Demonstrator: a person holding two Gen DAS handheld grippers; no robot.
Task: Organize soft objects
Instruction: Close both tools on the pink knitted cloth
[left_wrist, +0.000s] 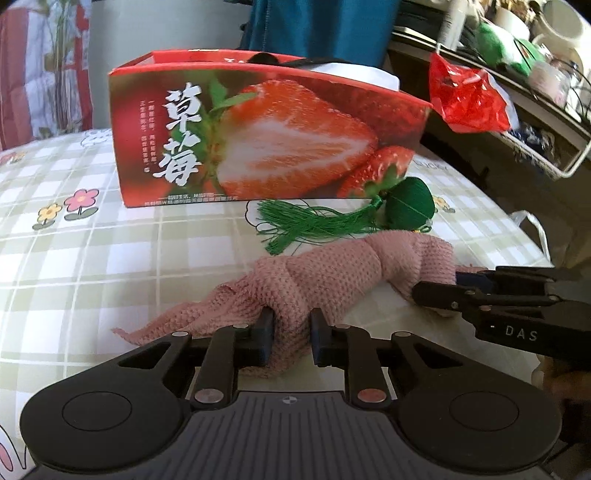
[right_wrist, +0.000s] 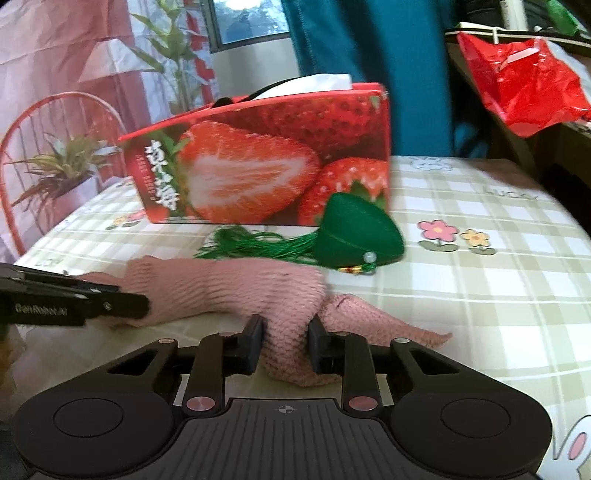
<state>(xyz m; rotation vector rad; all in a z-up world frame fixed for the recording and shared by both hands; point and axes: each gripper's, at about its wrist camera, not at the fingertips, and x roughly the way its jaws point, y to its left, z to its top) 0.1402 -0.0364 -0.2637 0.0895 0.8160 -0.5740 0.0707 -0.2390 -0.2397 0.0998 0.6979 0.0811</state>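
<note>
Right now the pink knitted cloth (left_wrist: 332, 273) is lying crumpled on the checked tablecloth (left_wrist: 110, 258), just in front of the green tassel charm (left_wrist: 404, 203) and the strawberry box (left_wrist: 258, 136). Both grippers are pinching it — the left gripper (left_wrist: 291, 332) one end, the right gripper (right_wrist: 284, 339) the other. Grasping looks done; next likely calls for lifting together — perhaps folding.

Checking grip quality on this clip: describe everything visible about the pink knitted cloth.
The pink knitted cloth is a soft, ribbed, bunched strip lying across the checked tablecloth, in front of the strawberry box. The green tassel ornament lies beside it, box side. Both grippers pinch it: the left gripper near one end, the right gripper near the other. A loose tip trails flat beyond each grip.
</note>
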